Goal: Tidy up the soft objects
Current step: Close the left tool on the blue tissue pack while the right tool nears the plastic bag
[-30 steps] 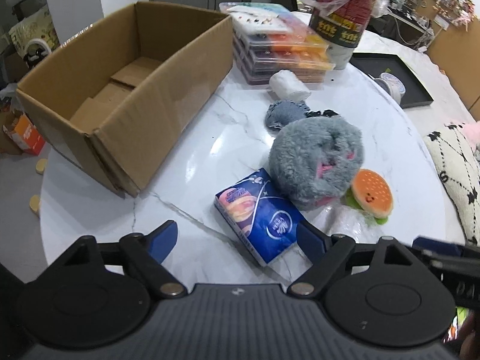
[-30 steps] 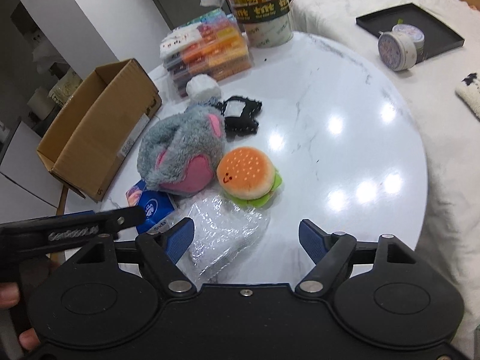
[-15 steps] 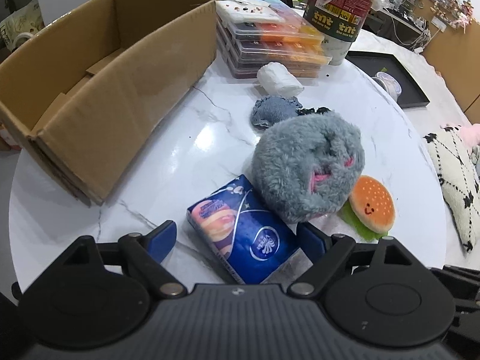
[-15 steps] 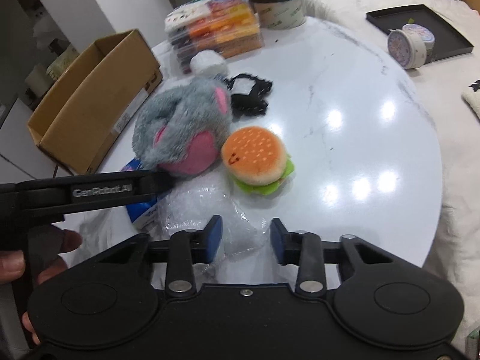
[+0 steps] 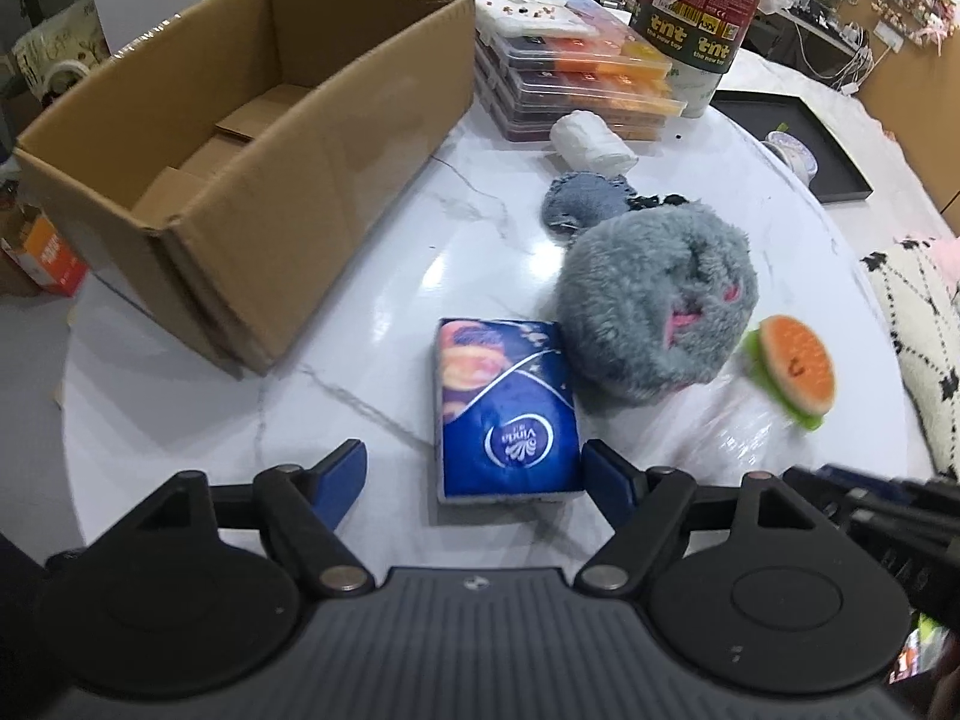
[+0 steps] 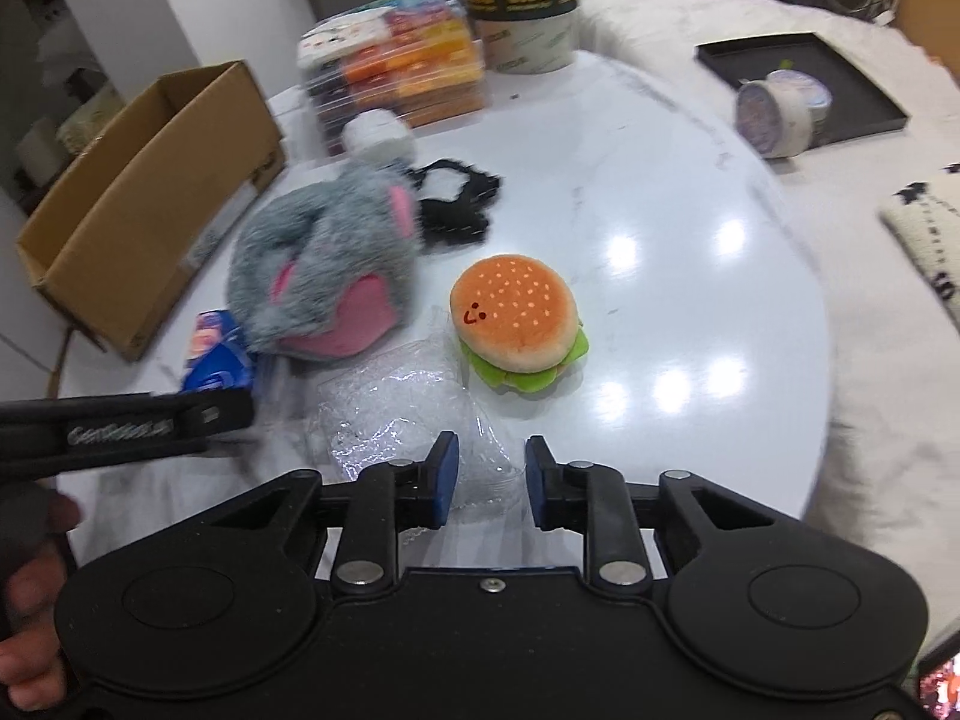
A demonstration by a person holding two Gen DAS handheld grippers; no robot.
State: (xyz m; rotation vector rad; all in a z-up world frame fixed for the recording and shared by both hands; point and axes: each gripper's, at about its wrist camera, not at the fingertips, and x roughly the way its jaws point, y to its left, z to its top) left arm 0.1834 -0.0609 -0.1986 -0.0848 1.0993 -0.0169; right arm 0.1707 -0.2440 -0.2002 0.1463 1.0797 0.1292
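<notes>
A blue tissue pack [image 5: 507, 414] lies on the white marble table [image 5: 372, 312], between the pads of my left gripper [image 5: 474, 471]. Its jaws are closing; the left pad still stands clear of the pack. My right gripper [image 6: 492, 474] is shut on a crumpled clear plastic bag [image 6: 396, 414]. A grey and pink plush [image 5: 648, 312] sits just beyond the pack, with a burger plush [image 6: 516, 318] to its right. An open, empty cardboard box [image 5: 240, 180] stands at the left.
Behind the plush lie a white roll [image 5: 591, 141], a grey-blue cloth [image 5: 585, 201] and a black fabric piece [image 6: 456, 198]. Stacked clear boxes [image 5: 576, 78] and a large tub [image 5: 696, 18] stand at the back. A black tray [image 6: 798, 84] with a tape roll [image 6: 780, 114] sits right.
My left gripper came in over the tissue pack and its jaws narrowed. My right gripper's jaws went from wide apart to shut on the plastic bag.
</notes>
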